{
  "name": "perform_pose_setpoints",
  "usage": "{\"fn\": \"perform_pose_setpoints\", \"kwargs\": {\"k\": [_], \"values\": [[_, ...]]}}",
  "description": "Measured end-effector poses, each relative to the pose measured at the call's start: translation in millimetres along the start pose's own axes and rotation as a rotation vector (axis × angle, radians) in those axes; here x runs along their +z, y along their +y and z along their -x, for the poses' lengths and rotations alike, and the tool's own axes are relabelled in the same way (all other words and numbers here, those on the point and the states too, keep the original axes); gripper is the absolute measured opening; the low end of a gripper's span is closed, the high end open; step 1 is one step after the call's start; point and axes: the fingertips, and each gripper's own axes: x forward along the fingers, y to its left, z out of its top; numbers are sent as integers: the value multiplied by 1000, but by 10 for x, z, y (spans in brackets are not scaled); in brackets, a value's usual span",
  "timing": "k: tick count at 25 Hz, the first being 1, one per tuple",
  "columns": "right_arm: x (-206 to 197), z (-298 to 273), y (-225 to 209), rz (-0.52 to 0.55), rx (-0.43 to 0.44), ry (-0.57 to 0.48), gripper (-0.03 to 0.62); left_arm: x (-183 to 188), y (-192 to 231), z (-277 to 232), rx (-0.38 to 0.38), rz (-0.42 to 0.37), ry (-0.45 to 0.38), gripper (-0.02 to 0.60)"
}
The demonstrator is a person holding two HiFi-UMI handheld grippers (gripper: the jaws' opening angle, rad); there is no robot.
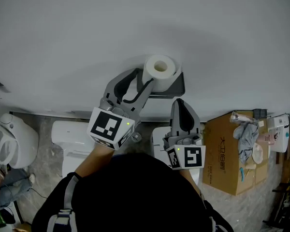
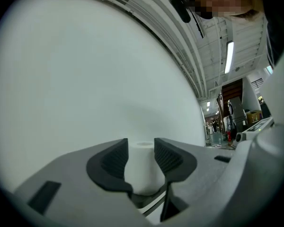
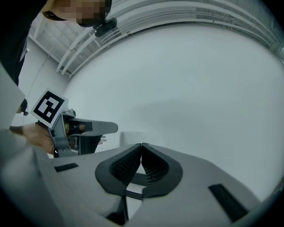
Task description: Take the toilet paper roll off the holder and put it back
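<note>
My left claw (image 1: 142, 79) is clamped on the toilet paper roll (image 1: 159, 67), one pad pressing on each side of it. The roll stands upright on the dark holder (image 1: 178, 86), which is fixed to the white wall (image 1: 63, 42). Just right of the holder, my right claw (image 1: 181, 104) hangs empty with its pads closed together.

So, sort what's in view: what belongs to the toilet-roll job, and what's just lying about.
Job: toilet paper roll, holder, left gripper clamped on the roll.
Lying about: cardboard box, grey cloth on it, toilet.
</note>
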Motion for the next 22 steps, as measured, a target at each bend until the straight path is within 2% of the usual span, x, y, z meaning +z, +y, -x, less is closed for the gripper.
{"fn": "perform_pose_setpoints", "kwargs": {"k": [3,7,12,18,22], "values": [[52,2,44,-1,2,-16,23,-7,25,98,17,-14,5,89],[111,-2,56,4,0,-33,23,-35,56,199,46,-45,0,12],[72,28,81,10,-5,-24,23,-165,134,364,105,-94,-6,6],[-15,119,92,18,-9,-7,23,-416,88,554,137,-82,16,6],[-107,197,117,22,-16,13,23,-584,24,668,151,-47,51,6]]}}
